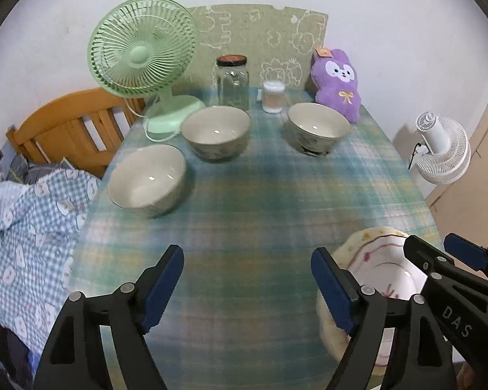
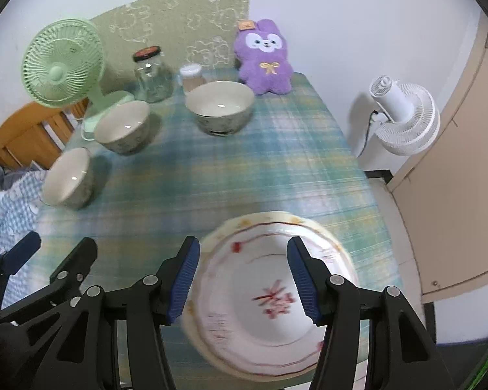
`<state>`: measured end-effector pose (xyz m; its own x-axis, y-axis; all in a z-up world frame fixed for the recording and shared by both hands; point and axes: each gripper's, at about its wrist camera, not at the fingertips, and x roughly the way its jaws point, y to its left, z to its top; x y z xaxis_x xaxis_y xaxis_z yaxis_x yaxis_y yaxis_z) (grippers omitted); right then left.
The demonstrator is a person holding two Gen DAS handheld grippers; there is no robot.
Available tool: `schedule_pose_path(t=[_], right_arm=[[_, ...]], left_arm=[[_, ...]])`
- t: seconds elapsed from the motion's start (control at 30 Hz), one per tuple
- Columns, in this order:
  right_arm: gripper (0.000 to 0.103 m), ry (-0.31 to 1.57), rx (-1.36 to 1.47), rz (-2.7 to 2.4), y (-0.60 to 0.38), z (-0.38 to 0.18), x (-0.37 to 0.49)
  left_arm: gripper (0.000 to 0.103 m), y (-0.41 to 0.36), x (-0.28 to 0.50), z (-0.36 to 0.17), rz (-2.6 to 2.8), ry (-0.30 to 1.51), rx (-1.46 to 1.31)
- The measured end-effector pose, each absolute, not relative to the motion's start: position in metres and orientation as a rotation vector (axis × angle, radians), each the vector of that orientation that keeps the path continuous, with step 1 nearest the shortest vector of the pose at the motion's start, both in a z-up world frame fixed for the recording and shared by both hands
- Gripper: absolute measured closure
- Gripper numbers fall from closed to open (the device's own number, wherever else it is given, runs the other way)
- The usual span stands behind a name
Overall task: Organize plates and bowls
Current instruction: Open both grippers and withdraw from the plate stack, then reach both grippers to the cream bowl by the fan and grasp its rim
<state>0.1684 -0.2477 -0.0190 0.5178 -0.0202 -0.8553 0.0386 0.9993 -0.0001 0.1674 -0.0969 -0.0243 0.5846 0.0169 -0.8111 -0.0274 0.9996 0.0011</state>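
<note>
Three cream bowls stand apart on the plaid tablecloth: one near the left edge (image 1: 146, 180) (image 2: 69, 177), one in the middle back (image 1: 215, 132) (image 2: 123, 126), one at the back right (image 1: 318, 128) (image 2: 220, 106). A white plate with a red pattern lies on a yellow-rimmed plate (image 2: 270, 292) (image 1: 379, 260) at the front right. My right gripper (image 2: 244, 279) is open, its jaws hovering over the plate stack. My left gripper (image 1: 247, 289) is open and empty over bare cloth, left of the plates.
A green desk fan (image 1: 143, 48), a glass jar (image 1: 232, 81), a small container (image 1: 272, 96) and a purple plush (image 1: 336, 83) line the table's back. A wooden headboard (image 1: 65, 130) and bedding lie left. A white fan (image 2: 403, 117) stands right of the table.
</note>
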Motion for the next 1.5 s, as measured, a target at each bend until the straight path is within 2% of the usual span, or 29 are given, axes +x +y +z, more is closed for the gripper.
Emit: schedule_pose_path(t=[0.43, 0.7, 1.23, 1.37, 1.43, 1.47, 1.5], right_arm=[[0.042, 1.027, 0.087, -0.003, -0.157, -0.012, 0.196], [0.042, 1.027, 0.077, 0.065, -0.105, -0.024, 0.233], [0.042, 1.016, 0.047, 0.090, -0.043, -0.062, 0.300], [0.046, 1.062, 0.073, 0.085, -0.040, -0.078, 0.312], [0.060, 1.083, 0.071, 0.085, -0.037, -0.084, 0.316], [0.061, 1.090, 0.065, 0.085, -0.034, -0.087, 0.318], [0.064, 1.098, 0.056, 0.086, -0.032, -0.091, 0.320]], left_arm=[[0.017, -0.005, 0.194, -0.018, 0.017, 0.932, -0.021], [0.021, 0.044, 0.230, -0.034, 0.030, 0.953, -0.025], [0.023, 0.102, 0.295, -0.074, 0.062, 0.983, -0.027], [0.031, 0.103, 0.304, -0.085, 0.043, 0.991, -0.014], [0.043, 0.101, 0.307, -0.089, 0.034, 0.997, 0.007], [0.054, 0.099, 0.309, -0.093, 0.018, 1.012, 0.017], [0.059, 0.099, 0.311, -0.096, 0.011, 1.024, 0.021]])
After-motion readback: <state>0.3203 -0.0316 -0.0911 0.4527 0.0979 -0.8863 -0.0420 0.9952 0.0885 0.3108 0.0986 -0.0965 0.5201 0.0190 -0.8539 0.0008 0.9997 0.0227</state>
